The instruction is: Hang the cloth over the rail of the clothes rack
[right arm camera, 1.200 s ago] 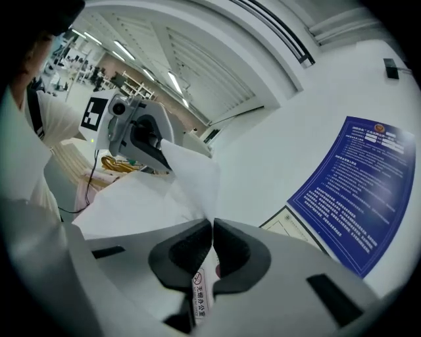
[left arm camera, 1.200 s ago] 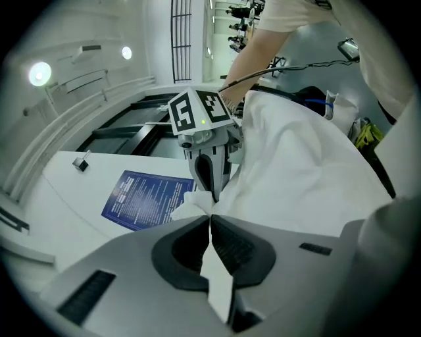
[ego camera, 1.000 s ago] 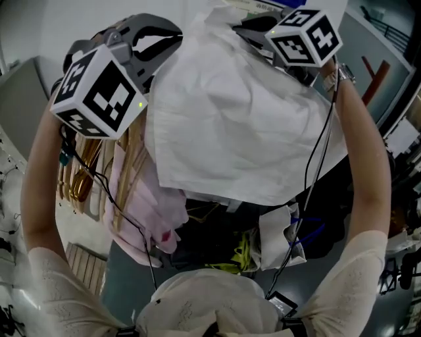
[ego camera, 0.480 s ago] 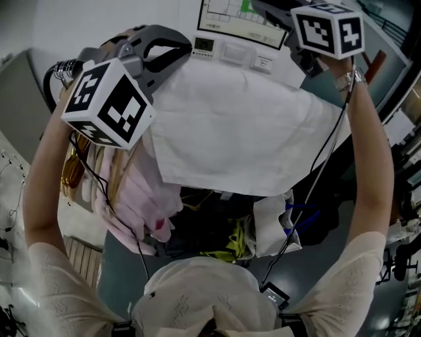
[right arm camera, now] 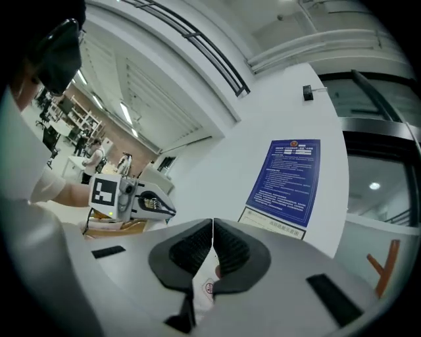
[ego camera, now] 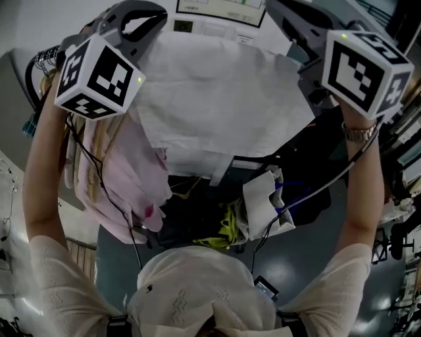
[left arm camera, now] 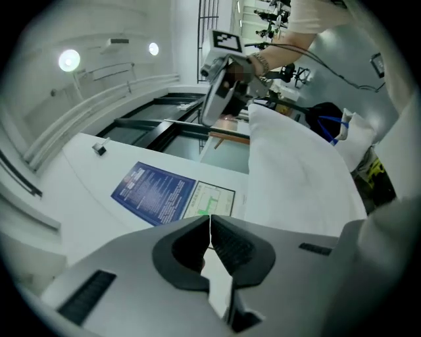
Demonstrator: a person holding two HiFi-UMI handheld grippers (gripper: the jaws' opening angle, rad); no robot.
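Observation:
A white cloth (ego camera: 217, 99) is stretched flat between my two raised grippers. The left gripper (ego camera: 150, 14) is shut on its left corner at the top left of the head view; in the left gripper view, white fabric (left arm camera: 296, 178) runs from the shut jaws (left arm camera: 210, 227) towards the other gripper (left arm camera: 220, 85). At the top right, the right gripper (ego camera: 289, 18) is shut on the opposite corner. In its own view a strip of cloth with a small label (right arm camera: 205, 288) is pinched between the jaws (right arm camera: 213, 230). Hanger hooks on the rack's rail (ego camera: 45, 58) show at the far left.
Wooden hangers (ego camera: 99, 141) with pink garments (ego camera: 131, 184) hang below my left arm. Under the cloth lie dark clutter, a yellow item (ego camera: 227, 227) and a white bag (ego camera: 263, 201). Posters (left arm camera: 158, 192) are on the white wall ahead.
The cloth went from bunched to spread flat. My right gripper swung out to the right, the left one rose, and both arms reached farther towards the wall.

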